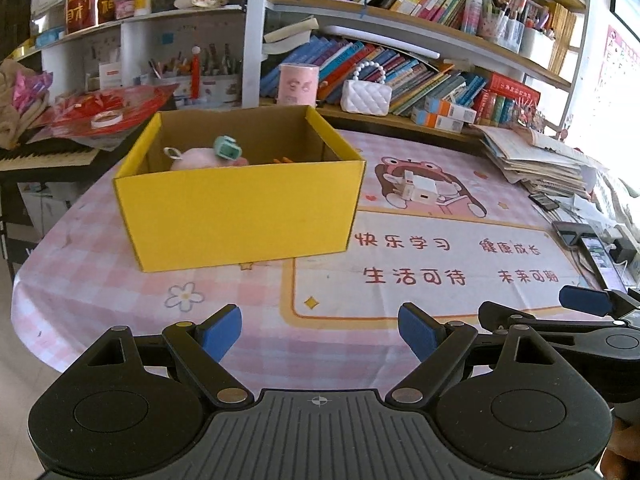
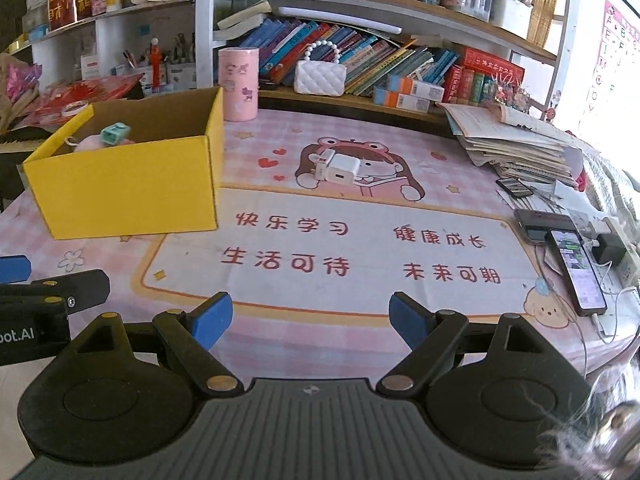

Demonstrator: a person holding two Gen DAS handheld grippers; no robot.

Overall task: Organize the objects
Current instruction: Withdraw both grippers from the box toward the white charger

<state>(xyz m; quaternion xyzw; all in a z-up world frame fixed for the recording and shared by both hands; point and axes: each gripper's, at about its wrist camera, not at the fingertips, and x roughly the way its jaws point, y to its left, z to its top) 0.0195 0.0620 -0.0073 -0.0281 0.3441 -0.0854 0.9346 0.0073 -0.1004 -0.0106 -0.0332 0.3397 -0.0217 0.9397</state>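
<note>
A yellow cardboard box (image 1: 240,212) (image 2: 128,192) stands on the pink checked tablecloth. Inside it lie a pink plush toy (image 1: 200,158) (image 2: 94,143) and a small teal gadget (image 1: 228,148) (image 2: 116,132); something orange (image 1: 282,159) peeks over the rim. Two white charger plugs (image 1: 420,190) (image 2: 340,170) rest together on the cartoon girl print, beyond both grippers. My left gripper (image 1: 320,334) hovers open over the table's near edge, nothing between its blue pads. My right gripper (image 2: 310,322) is open and empty too, right of the box; its blue fingertip (image 1: 586,300) shows in the left wrist view.
A pink cylinder tin (image 2: 239,84) stands behind the box. A stack of papers and books (image 2: 516,148) fills the back right. Phones (image 2: 576,272) and a power strip with cables lie along the right edge. Bookshelves with a white quilted purse (image 2: 320,76) line the back.
</note>
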